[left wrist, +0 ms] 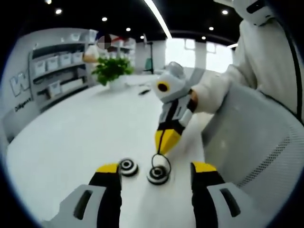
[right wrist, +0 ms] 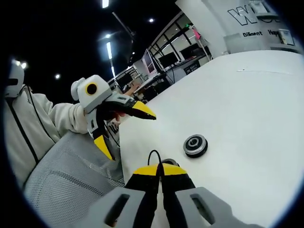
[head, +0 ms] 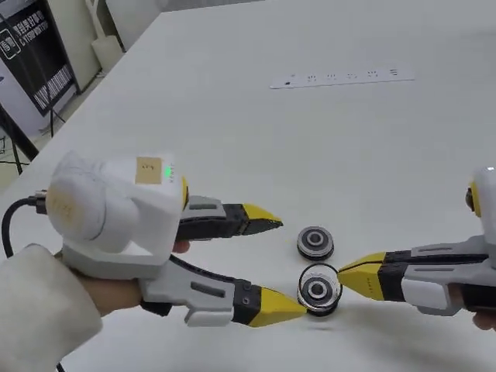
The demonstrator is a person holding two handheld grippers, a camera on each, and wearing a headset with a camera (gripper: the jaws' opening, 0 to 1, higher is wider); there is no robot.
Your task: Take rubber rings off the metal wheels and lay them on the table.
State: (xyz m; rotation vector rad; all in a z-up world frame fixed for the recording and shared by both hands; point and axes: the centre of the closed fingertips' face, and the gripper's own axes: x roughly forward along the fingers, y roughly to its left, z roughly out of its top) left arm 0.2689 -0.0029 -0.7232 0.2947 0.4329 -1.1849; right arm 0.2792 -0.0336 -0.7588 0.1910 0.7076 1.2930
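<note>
**Ring pinched, wheel loose**

My right gripper (head: 345,273) is clenched on the thin rubber ring (head: 300,285) of the near wheel (head: 317,291), which sits on the white table (head: 325,155). The ring looks partly lifted off. My left gripper (head: 275,263) hangs just left of that wheel with its jaws wide apart, holding nothing. So nothing pins the wheel down. If I pull now, I think the wheel may come up with the ring, or roll into the far wheel (head: 315,242). The ring may also slip out and snap back.
</note>
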